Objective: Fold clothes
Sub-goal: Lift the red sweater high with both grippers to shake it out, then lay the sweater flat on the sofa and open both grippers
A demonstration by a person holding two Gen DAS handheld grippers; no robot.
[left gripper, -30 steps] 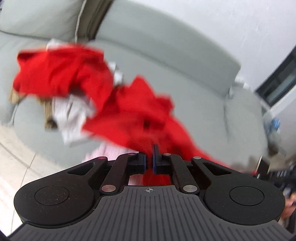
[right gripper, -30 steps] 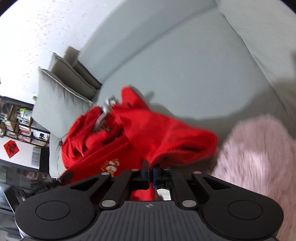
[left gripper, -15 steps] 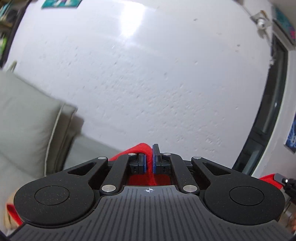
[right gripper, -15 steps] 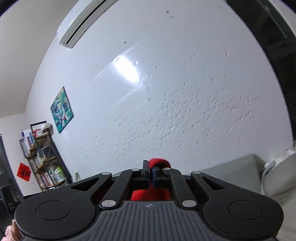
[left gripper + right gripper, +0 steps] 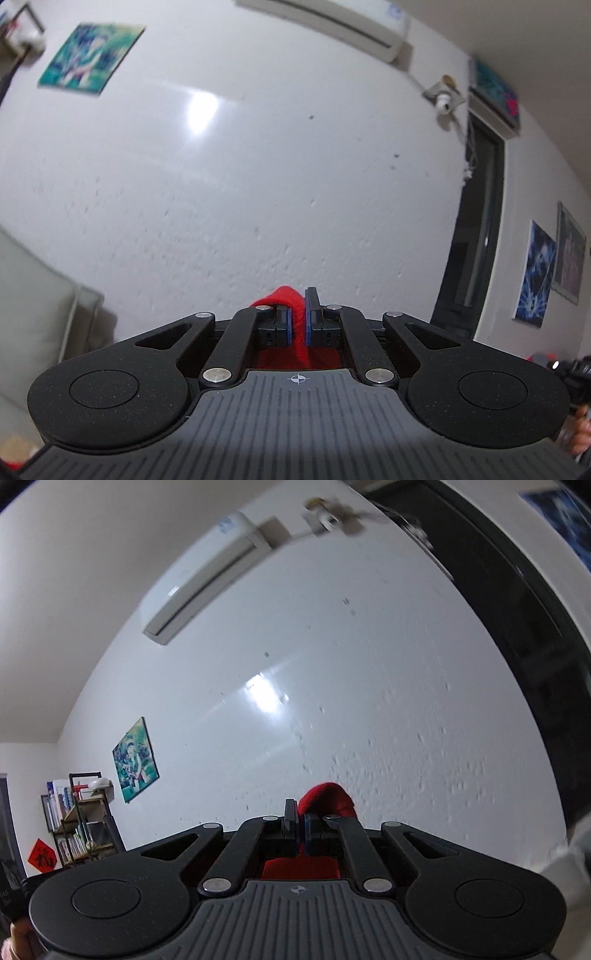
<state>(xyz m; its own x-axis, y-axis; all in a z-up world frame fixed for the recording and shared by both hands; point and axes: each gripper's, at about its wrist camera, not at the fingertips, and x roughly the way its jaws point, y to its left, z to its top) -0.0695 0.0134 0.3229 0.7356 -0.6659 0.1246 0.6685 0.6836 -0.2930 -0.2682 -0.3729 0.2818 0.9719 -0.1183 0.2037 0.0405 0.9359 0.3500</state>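
My left gripper (image 5: pixel 298 317) and right gripper (image 5: pixel 300 830) each clamped red cloth (image 5: pixel 284 297) — both faced the white wall (image 5: pixel 258 184).

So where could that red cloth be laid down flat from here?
No surface to lay it on shows. Both cameras face the wall, bordered by the air conditioner, a picture and the doorway. Only a sofa edge shows lower left. The crowded spot is the shelf. Both jaws pinch red cloth.

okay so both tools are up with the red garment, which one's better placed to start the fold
Neither clearly. The left tool and right tool each pinch red fabric, both aimed at the wall; the hanging garment is out of view.
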